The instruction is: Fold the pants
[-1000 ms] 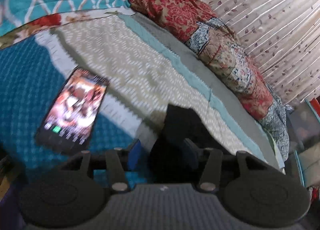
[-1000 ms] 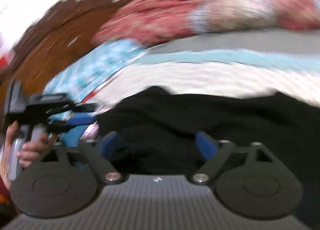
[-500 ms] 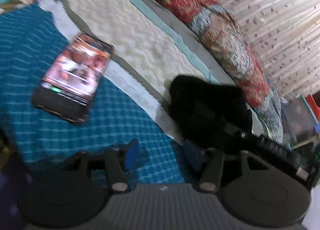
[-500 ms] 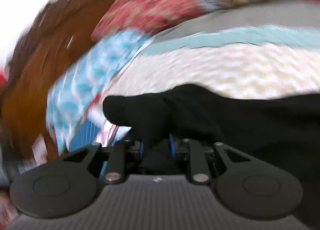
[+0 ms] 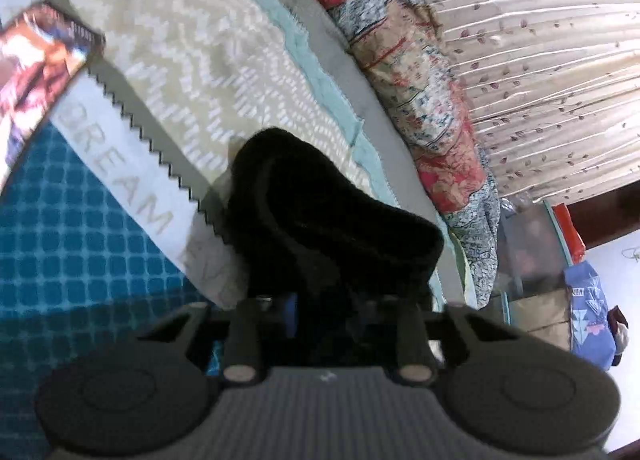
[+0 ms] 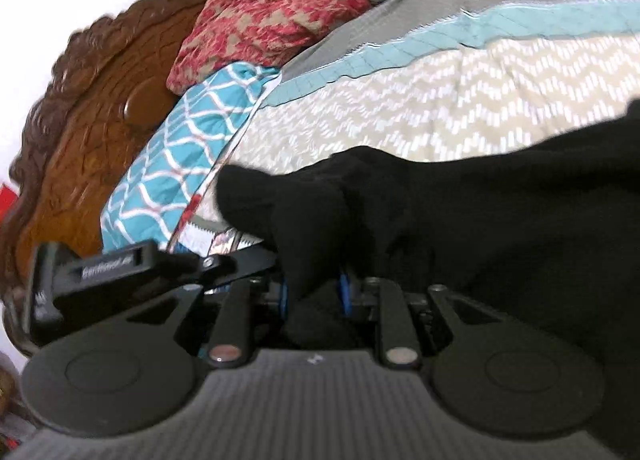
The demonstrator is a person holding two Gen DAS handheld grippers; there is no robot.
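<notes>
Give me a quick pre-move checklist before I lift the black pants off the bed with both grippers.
1. Right gripper pinching the black pants: ok, cloth is bunched between its blue pads.
2. Left gripper on the pants: ok, jaws closing with cloth between them.
3. Grip depth on the left: cannot tell, dark fabric hides the pads.
4. Phone clear of the pants: ok, it lies apart on the bedspread.
5. The two grippers close together: not ok for a wide lift.
6. Pants lying flat: not ok, they are bunched.
</notes>
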